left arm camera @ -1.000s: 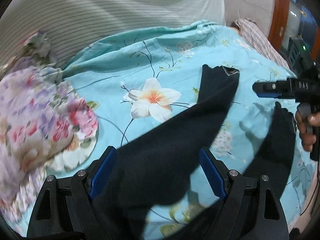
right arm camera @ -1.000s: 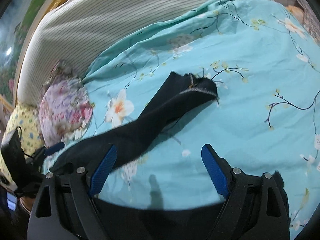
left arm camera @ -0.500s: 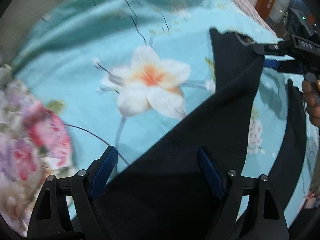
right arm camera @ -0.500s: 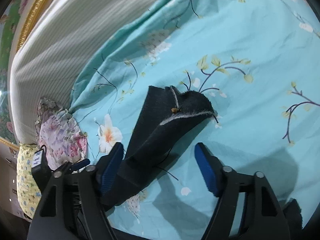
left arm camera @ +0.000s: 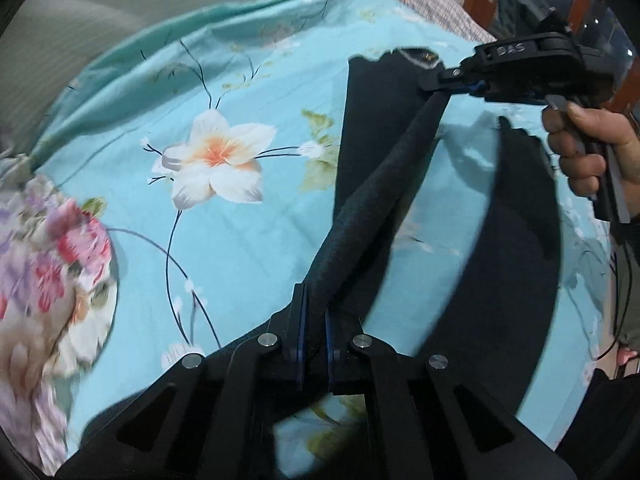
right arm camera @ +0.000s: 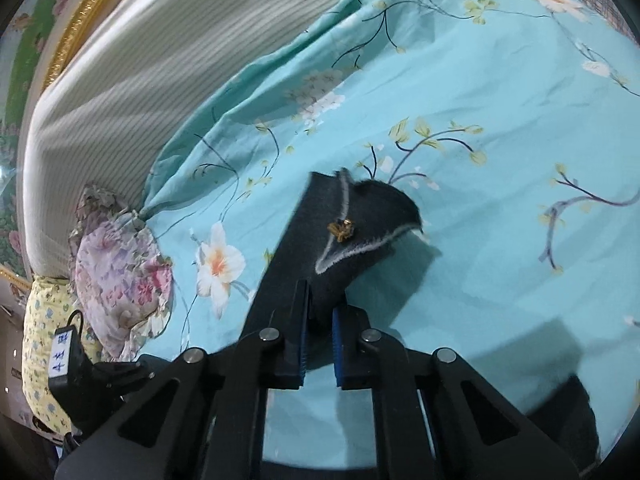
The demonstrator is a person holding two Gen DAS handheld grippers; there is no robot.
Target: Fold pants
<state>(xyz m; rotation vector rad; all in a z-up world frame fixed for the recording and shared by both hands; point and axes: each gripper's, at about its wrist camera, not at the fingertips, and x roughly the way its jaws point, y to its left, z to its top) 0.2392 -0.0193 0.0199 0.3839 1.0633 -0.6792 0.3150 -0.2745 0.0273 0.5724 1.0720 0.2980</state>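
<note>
Blue-padded fingers of the left gripper (left arm camera: 314, 322) are clamped on a bunched fold of the black pants (left arm camera: 376, 200), near the close edge of the bed. From this grip one trouser leg runs taut as a narrow roll toward the far side. The right gripper (right arm camera: 320, 320) is likewise pinched tight on that leg just below its hem; in the left wrist view a hand (left arm camera: 588, 152) holds its handle. The hem (right arm camera: 360, 216) lies flat on the bedsheet (right arm camera: 460, 92), flared open, showing a pale fuzzy lining edge and a small golden tag. The second leg curves in a dark arc toward the right edge of the bed. The pants fabric looks thick and matte. The bedsheet is smooth turquoise cotton printed with white blossoms and thin dark branches. A ruffled floral pillow (right arm camera: 120, 276) sits at the left edge. Behind it rises a ribbed pale headboard (right arm camera: 132, 52) with a gilt frame.
</note>
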